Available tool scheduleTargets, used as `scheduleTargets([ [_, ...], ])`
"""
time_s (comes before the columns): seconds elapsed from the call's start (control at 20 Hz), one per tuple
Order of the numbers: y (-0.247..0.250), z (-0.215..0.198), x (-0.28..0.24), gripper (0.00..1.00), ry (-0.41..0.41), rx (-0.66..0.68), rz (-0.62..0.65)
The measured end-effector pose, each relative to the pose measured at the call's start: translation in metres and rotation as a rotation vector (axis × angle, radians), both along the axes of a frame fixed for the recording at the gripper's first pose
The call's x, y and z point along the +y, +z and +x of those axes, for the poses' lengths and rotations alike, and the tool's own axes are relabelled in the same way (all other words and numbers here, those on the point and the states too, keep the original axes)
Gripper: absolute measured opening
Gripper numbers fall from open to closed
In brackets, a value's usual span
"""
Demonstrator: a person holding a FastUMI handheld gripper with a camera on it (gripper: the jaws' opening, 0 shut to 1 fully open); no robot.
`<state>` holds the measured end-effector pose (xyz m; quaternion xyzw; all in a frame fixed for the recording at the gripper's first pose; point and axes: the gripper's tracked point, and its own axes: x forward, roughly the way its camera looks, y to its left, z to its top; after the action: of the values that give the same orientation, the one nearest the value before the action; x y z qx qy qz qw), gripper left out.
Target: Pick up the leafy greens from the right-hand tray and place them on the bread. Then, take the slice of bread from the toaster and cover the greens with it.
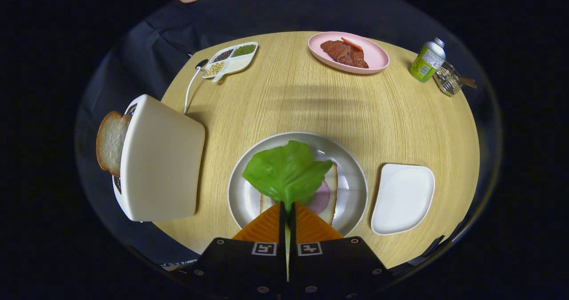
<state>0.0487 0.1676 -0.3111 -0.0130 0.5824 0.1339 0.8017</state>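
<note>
tool point(287, 209): fingers nearly closed together, pinching the stem end of the lettuce leaf point(286, 172) in the thin gap between them
lettuce leaf: hanging just ahead of the fingertips, spreading over the bread and the grey plate point(351, 166); whether it is touching the bread is hard to tell
bread on plate point(331, 189): lying under the leaf, mostly hidden by leaf and fingers, only its right edge and a corner showing
pink slice point(321, 200): sitting on the bread, half covered by the leaf; looking like ham, not sure
toaster point(160, 162): standing on the tabletop point(289, 100) left of the plate, its far end running past the tabletop edge
toast slice point(110, 141): sticking out of the toaster slot, lower part hidden inside
toaster cord point(191, 84): running back toward the divided dish, its end hard to make out
white tray point(403, 198): lying right of the plate, bare
divided dish point(231, 59): sitting far left, holding beans or grains, too small to name
pink plate point(375, 55): sitting at the far side, carrying brown meat pieces and an orange strip
green bottle point(427, 61): standing far right, label writing too small to read
glass item point(449, 80): sitting just beside the bottle, unclear what it is
square markers: showing on the tool body, no readable text
</note>
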Motion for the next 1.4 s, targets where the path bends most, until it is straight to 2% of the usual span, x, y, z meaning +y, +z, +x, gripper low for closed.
scheduleTargets([
  [0.2,-0.013,0.001,-0.010,0.07,-0.029,0.004,-0.017],
  [0.4,-0.020,0.000,-0.014,0.22,-0.024,-0.011,-0.042],
  [0.6,-0.014,0.001,-0.009,0.50,-0.028,-0.030,-0.033],
  [0.65,-0.011,0.001,-0.008,0.63,-0.035,-0.030,-0.026],
  [0.7,-0.009,0.000,-0.008,0.69,-0.044,-0.027,-0.024],
  [0.75,-0.005,-0.001,-0.009,0.79,-0.048,-0.030,-0.029],
  [0.8,0.001,0.001,-0.011,0.84,-0.051,-0.040,-0.040],
  [0.85,0.007,0.003,-0.012,0.94,-0.056,-0.050,-0.047],
  [0.9,0.015,0.005,-0.011,0.98,-0.062,-0.060,-0.048],
  [1.05,0.040,0.007,-0.002,0.99,-0.080,-0.084,-0.037],
  [1.4,0.100,0.007,0.038,0.99,-0.061,-0.135,-0.013],
])
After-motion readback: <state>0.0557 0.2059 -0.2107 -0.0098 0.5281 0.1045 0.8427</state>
